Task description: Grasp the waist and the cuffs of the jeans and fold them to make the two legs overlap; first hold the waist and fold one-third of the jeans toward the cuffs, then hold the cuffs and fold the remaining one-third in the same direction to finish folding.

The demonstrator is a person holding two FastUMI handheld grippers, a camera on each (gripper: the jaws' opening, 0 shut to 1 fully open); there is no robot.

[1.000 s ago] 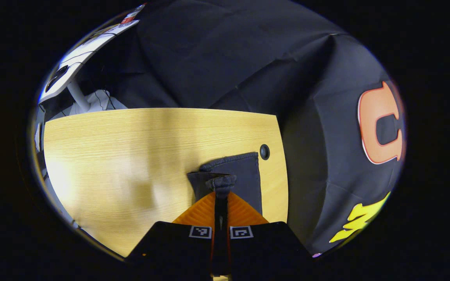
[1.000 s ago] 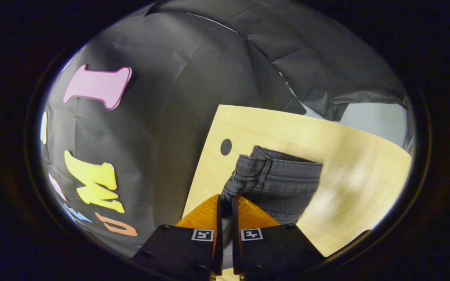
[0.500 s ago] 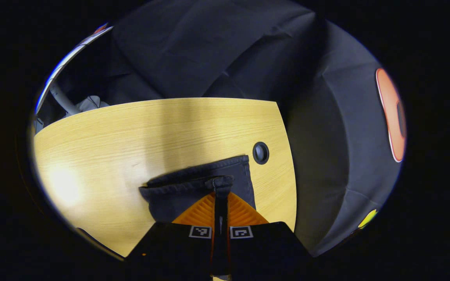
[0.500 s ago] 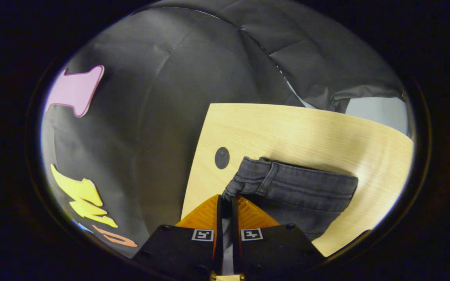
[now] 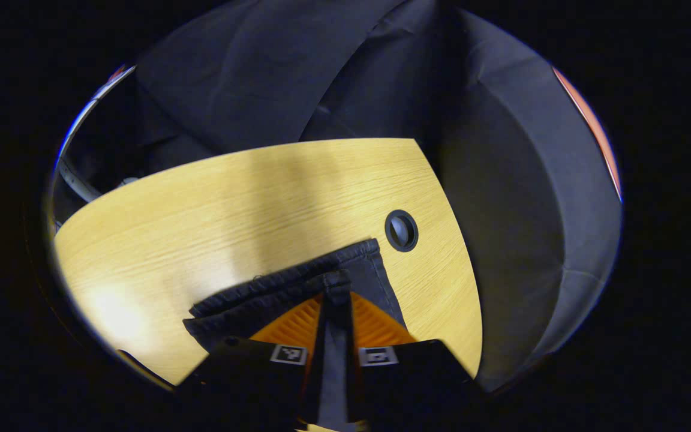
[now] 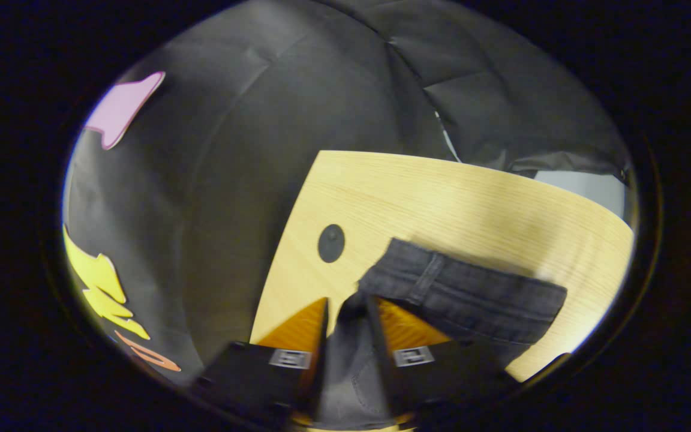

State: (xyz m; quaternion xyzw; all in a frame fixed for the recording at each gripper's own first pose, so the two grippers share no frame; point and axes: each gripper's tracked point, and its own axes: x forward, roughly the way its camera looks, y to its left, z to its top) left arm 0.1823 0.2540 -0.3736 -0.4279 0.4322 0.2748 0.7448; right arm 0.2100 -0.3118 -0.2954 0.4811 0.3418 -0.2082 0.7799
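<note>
While we are pinching the jeans point(image 6: 471, 294) on the desk point(image 5: 201, 222) with the left claw point(image 5: 336, 300) at the cuffs and the right claw point(image 6: 348, 309) parting around the waist, we are risking the fold springing apart.

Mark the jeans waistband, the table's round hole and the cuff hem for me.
jeans waistband point(image 6: 471, 291): right gripper view, on the band beside the belt loop.
round hole point(image 5: 401, 230): left gripper view, centre of the hole in the table.
cuff hem point(image 5: 297, 275): left gripper view, on the stitched edge.
</note>
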